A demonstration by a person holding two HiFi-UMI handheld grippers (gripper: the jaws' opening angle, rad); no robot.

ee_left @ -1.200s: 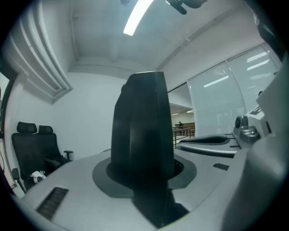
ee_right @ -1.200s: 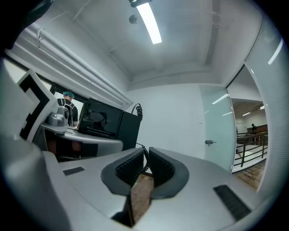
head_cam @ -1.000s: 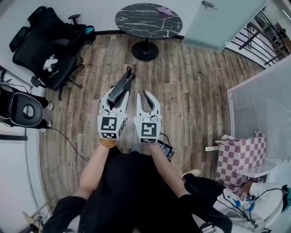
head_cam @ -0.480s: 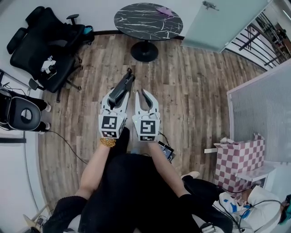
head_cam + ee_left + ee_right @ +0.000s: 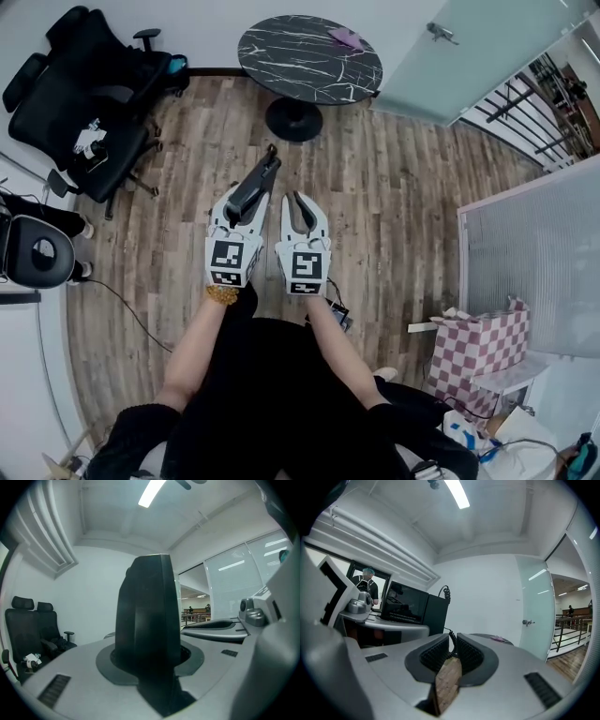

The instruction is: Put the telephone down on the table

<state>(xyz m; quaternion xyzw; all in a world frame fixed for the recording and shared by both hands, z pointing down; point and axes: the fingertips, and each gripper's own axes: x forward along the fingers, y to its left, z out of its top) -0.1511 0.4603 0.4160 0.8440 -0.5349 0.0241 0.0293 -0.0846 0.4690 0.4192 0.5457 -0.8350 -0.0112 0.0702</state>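
At frame centre, the left gripper (image 5: 246,202) clamps the black telephone (image 5: 256,180), while the right gripper (image 5: 294,206) beside it is pinched narrow and empty.

Light from a long white ceiling lamp (image 5: 152,492) fills the room brightly and evenly. Both gripper views bend strongly at the edges, with dark corners. The black telephone (image 5: 147,620), very near the lens, looks soft and shadowed.

A black office chair (image 5: 80,103) stands on the wood-plank floor (image 5: 394,216), well to the left of the left gripper (image 5: 246,199) and ahead of it. A frosted glass door (image 5: 469,47) stands far ahead and right of the right gripper (image 5: 302,211). A pink-and-white checked bag (image 5: 478,342) sits behind it, to the right.
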